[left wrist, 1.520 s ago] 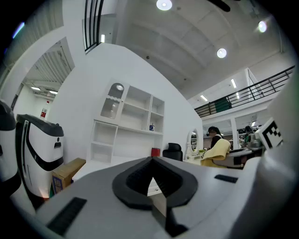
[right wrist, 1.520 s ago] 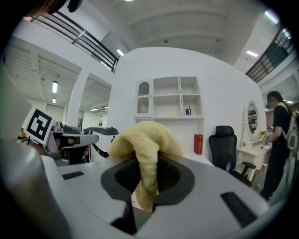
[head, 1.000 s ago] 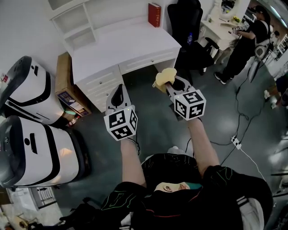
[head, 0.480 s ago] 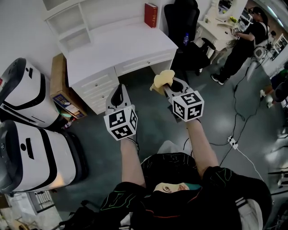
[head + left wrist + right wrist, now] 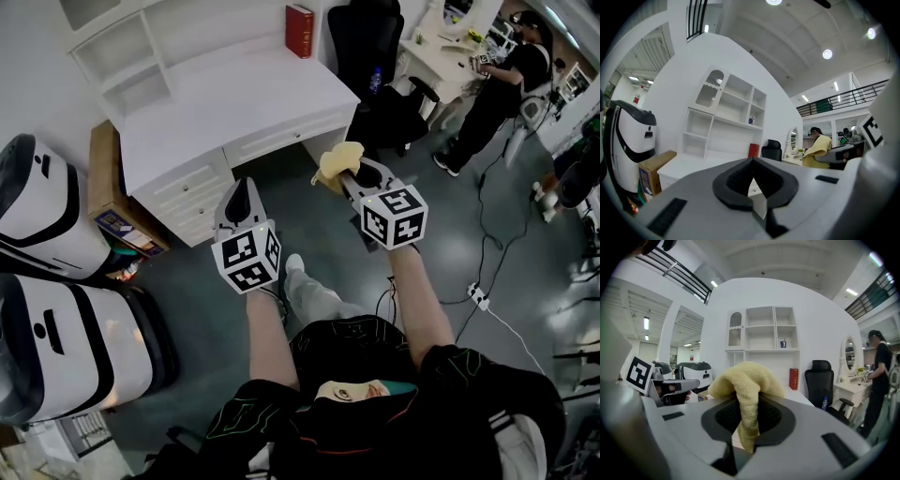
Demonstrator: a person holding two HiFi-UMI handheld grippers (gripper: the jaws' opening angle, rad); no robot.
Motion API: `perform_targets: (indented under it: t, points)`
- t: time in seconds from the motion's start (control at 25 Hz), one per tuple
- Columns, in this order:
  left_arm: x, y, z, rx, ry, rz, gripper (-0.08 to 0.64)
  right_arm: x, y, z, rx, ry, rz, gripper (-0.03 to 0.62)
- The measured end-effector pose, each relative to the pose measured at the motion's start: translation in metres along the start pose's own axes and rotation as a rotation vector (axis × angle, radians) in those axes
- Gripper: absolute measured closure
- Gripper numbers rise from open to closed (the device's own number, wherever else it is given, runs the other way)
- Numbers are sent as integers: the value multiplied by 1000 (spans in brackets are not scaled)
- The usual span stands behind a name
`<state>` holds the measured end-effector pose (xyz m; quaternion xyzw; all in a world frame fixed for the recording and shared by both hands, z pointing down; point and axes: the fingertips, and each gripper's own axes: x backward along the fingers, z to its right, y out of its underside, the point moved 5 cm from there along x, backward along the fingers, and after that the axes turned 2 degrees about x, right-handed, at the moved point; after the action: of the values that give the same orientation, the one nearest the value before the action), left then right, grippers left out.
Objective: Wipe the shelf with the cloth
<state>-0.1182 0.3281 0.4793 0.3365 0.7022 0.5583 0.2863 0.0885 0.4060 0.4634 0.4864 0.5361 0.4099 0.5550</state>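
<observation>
A yellow cloth (image 5: 337,159) is bunched in my right gripper (image 5: 351,174), which is shut on it; in the right gripper view the cloth (image 5: 747,389) drapes over and between the jaws. My left gripper (image 5: 238,200) is held beside it at the left, shut with nothing in it; its jaws (image 5: 752,180) meet at the tips. Both grippers hang above the grey floor, short of the white desk (image 5: 234,94). The desk's white shelf unit (image 5: 112,54) stands at its back; it also shows ahead of the left gripper (image 5: 726,119) and the right one (image 5: 761,341).
A red book (image 5: 299,17) stands at the desk's back right. A black office chair (image 5: 361,42) is right of the desk. White-and-black machines (image 5: 47,202) and a cardboard box (image 5: 108,197) line the left. A person (image 5: 502,80) stands far right; cables and a power strip (image 5: 476,296) lie on the floor.
The desk has slid left and up in the head view, and a leg and shoe now show below the grippers. Both grippers keep their pose; the cloth stays held.
</observation>
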Motion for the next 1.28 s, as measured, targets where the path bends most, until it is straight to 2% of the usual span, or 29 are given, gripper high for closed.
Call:
perform_targets:
  t: [0.08, 0.2, 0.4, 0.52, 0.72, 1.0, 1.16, 1.28]
  points:
    - [-8, -7, -13, -28, -34, 35, 560, -14, -9, 7, -21, -23, 40, 541]
    - [-24, -21, -50, -48, -104, 65, 560, -65, -21, -1, -59, -88, 86, 541]
    - [-75, -20, -79, -47, -148, 28, 560, -144, -22, -7, -77, -191, 60, 541]
    - [-111, -15, -88, -39, -153, 7, 560, -186, -17, 11, -90, -192, 19, 541]
    - [-172, -13, -102, -35, -175, -23, 560, -242, -18, 44, -132, -194, 9, 541]
    - [-257, -28, -110, -85, -154, -72, 560, -311, -25, 103, -233, -175, 31, 541]
    - [-285, -47, -118, -144, -169, -86, 560, -345, -34, 117, -301, -192, 65, 541]
    - [-304, -53, -117, -150, -169, -93, 560, -359, -35, 125, -320, -217, 65, 541]
